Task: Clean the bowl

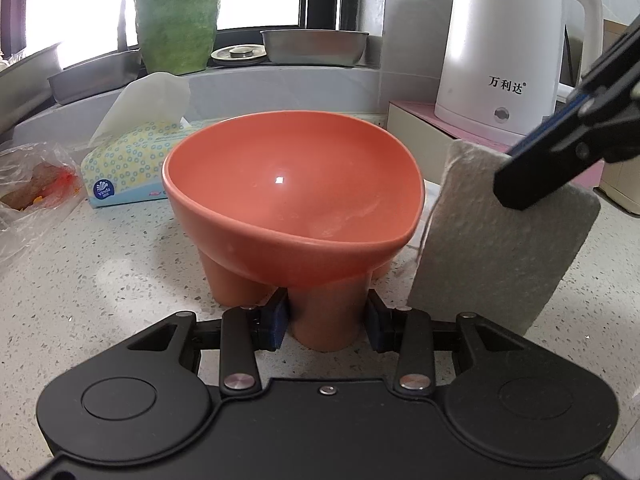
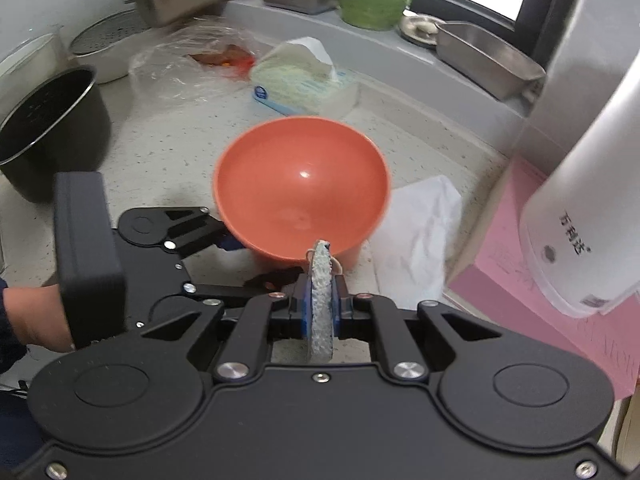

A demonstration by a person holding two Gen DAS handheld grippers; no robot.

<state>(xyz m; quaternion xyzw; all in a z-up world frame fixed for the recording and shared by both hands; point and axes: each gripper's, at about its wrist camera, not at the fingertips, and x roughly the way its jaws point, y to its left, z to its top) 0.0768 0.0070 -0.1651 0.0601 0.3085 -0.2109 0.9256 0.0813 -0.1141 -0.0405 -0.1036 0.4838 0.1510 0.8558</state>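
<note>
While left claw (image 1: 326, 318) pinches bowl (image 1: 292, 196) leg, bowl just beside kettle (image 1: 508, 44), right claw (image 2: 322, 312) clamps sponge (image 2: 322, 300); we risk tipping bowl if scrubbing outpulls thin leg grip.

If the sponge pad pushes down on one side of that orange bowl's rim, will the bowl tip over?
Possibly. The orange bowl flares well beyond its narrow legs, so an edge push could rock it. The left gripper appears to clamp one leg, which should steady it. The sponge pad looks soft, so it would likely press gently.
</note>
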